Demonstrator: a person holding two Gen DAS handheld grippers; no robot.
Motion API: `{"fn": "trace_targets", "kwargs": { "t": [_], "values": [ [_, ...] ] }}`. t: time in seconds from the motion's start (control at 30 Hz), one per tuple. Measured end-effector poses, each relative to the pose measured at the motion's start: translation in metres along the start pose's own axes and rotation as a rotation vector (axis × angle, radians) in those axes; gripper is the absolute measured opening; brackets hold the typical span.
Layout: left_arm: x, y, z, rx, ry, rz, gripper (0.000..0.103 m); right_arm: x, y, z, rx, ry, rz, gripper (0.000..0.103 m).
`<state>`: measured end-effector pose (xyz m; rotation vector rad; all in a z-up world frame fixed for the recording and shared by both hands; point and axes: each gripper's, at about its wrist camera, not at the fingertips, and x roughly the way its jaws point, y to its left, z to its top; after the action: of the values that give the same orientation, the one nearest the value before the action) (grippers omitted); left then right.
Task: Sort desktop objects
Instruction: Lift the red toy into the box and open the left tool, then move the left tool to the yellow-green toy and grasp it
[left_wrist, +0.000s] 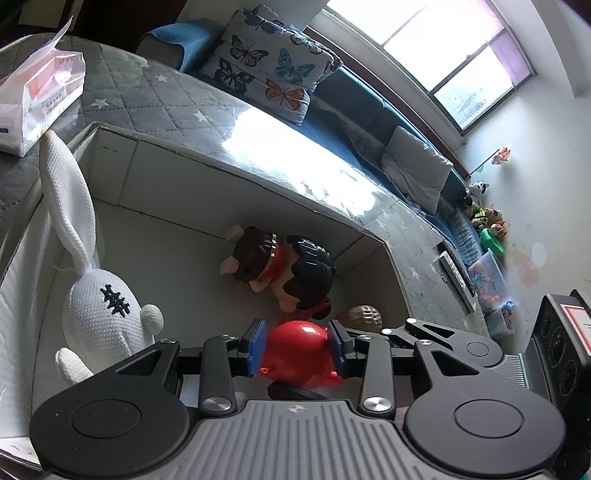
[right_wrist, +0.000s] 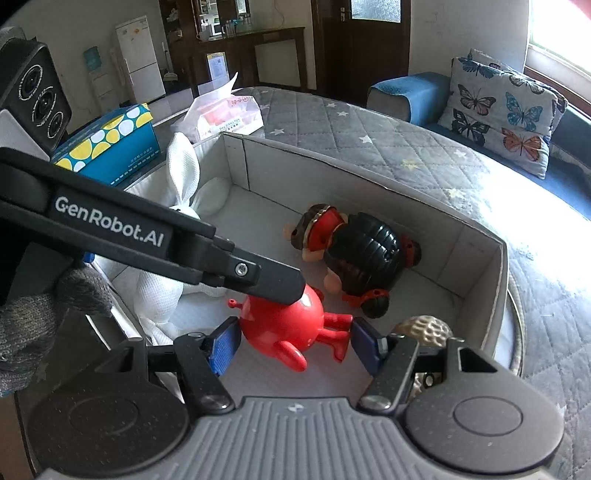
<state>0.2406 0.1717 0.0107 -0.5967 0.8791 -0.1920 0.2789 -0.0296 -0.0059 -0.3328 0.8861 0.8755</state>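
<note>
Looking down into the cardboard box (right_wrist: 369, 173) on the quilted worktop (right_wrist: 388, 133), I am seeing the red toy (right_wrist: 291, 325) lying on the box floor, right between the fingers of both tools at once. In the left wrist view, the left tool (left_wrist: 297, 347) is straddling the round red body, its blue pads (left_wrist: 255, 341) sitting just beside it on either side; I cannot tell whether they are pressing, so I am treating the jaws as apart around the toy rather than clamped. In the right wrist view, the right tool (right_wrist: 295, 345) is standing open, its pads either side of the toy, a clear gap showing on the leg side. The toy's long axis is running from its round body toward its legs, across the right tool's opening, and the left tool's finger is crossing over the top of it. I judge the left tool nearer to a grip. The black-haired doll (right_wrist: 354, 254), white rabbit (left_wrist: 103, 306) and a ridged ball (right_wrist: 424, 328) are lying close by.
</note>
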Motion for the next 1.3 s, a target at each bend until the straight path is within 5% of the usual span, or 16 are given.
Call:
{"fn": "trace_targets", "kwargs": {
  "t": [0.7,1.3],
  "values": [
    [-0.035,-0.038,-0.016,0.093,-0.072,-0.007,0.039,-0.06,0.009,-0.025,0.024,-0.159,-0.034,0.069],
    [-0.035,-0.116,-0.086,0.254,-0.024,-0.11,0.038,-0.146,0.005,-0.115,0.108,-0.278,-0.179,0.084]
  ]
}}
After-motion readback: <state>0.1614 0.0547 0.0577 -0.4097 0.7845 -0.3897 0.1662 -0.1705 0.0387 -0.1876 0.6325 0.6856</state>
